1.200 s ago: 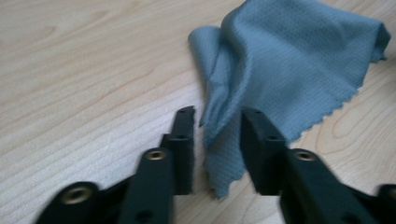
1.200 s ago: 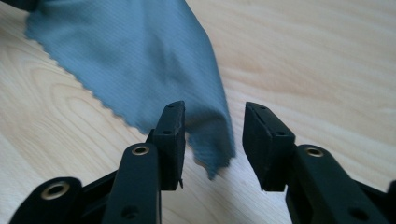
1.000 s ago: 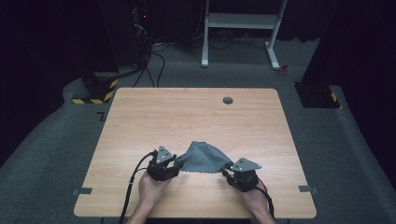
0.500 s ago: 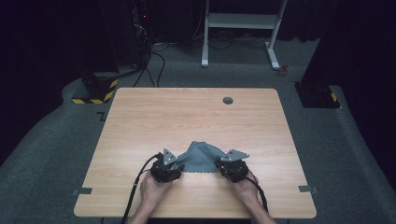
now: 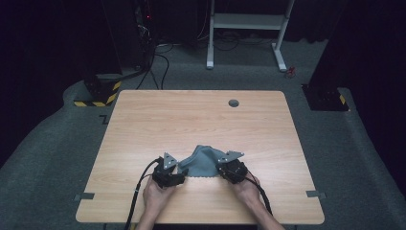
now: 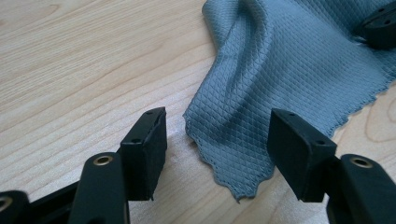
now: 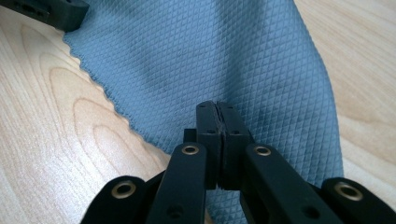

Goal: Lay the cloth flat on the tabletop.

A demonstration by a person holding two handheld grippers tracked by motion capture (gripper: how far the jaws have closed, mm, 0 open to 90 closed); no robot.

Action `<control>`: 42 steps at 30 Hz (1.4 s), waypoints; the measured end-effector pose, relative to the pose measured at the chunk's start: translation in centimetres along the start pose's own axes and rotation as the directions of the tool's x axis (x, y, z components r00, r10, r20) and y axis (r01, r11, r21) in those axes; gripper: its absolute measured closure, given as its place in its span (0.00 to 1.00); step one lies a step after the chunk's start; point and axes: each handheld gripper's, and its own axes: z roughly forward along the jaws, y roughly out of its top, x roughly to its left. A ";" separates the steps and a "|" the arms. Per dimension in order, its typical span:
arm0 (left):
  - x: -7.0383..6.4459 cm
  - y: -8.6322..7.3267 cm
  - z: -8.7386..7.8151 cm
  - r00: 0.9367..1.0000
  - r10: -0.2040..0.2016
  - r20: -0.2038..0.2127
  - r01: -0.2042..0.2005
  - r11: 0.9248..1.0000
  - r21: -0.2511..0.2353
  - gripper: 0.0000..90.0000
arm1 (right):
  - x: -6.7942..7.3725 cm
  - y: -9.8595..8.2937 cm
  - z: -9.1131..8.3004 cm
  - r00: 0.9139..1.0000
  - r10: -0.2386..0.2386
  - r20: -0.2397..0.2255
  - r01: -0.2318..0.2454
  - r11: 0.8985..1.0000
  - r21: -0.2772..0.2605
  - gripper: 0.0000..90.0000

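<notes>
A grey-blue textured cloth (image 5: 203, 163) lies bunched on the wooden table (image 5: 191, 120) near its front edge, humped up between the two grippers. My left gripper (image 5: 181, 172) stands open at the cloth's left corner. In the left gripper view that scalloped corner (image 6: 233, 154) lies flat between the two spread jaws (image 6: 217, 126), touching neither. My right gripper (image 5: 221, 168) is at the cloth's right side. In the right gripper view its jaws (image 7: 217, 109) are pressed together, shut on a fold of the cloth (image 7: 201, 56).
A small round grommet (image 5: 233, 103) sits near the table's far edge. Beyond the table, on the dark carpet, are a white desk frame (image 5: 249, 21), cables and a yellow-and-black striped base (image 5: 95, 96). Bare wood surrounds the cloth on all sides.
My right gripper has moved left toward the left one, pushing the cloth into a taller, narrower hump. The left gripper has barely moved.
</notes>
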 end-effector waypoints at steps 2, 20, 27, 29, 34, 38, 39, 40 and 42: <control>0.0 0.0 0.0 1.000 -0.001 0.002 0.001 1.000 0.000 0.42 | 0.0 0.1 -0.1 1.000 -0.005 0.003 0.005 1.000 -0.004 0.99; 0.0 0.0 0.0 1.000 -0.001 0.003 0.001 1.000 0.000 0.42 | 0.1 0.2 -2.1 0.999 0.043 -0.013 -0.044 0.997 -0.067 0.86; 0.0 0.0 0.0 1.000 0.003 0.001 -0.003 1.000 -0.001 0.42 | -0.7 -3.4 -2.6 0.994 0.105 0.027 -0.104 0.994 -0.033 0.89; 0.0 0.0 0.0 1.000 0.003 0.001 -0.003 1.000 -0.001 0.42 | -0.6 -3.6 -2.6 0.994 0.106 0.030 -0.105 0.994 -0.033 0.93; 0.0 0.0 0.0 1.000 0.001 0.001 -0.001 1.000 -0.002 0.42 | -0.3 -4.0 -3.1 0.997 0.067 0.050 -0.065 0.997 -0.029 1.00; -0.1 -0.2 -0.2 1.000 -0.005 0.009 0.005 1.000 -0.002 0.45 | -0.3 -4.4 -3.5 0.997 0.049 0.056 -0.047 0.999 -0.022 1.00; -0.1 -0.2 -0.3 1.000 -0.002 0.010 0.002 1.000 -0.005 0.46 | -0.3 -4.5 -3.7 0.997 0.046 0.058 -0.046 0.999 -0.016 1.00; -0.1 -0.3 -0.4 1.000 -0.006 0.015 0.006 1.000 -0.008 0.46 | -0.3 -4.6 -3.9 0.998 0.044 0.055 -0.043 0.999 -0.013 1.00; 0.1 -0.4 -0.5 0.999 -0.024 0.035 0.024 1.000 -0.015 0.50 | -0.4 -5.0 -4.5 0.998 0.042 0.050 -0.041 0.999 -0.018 1.00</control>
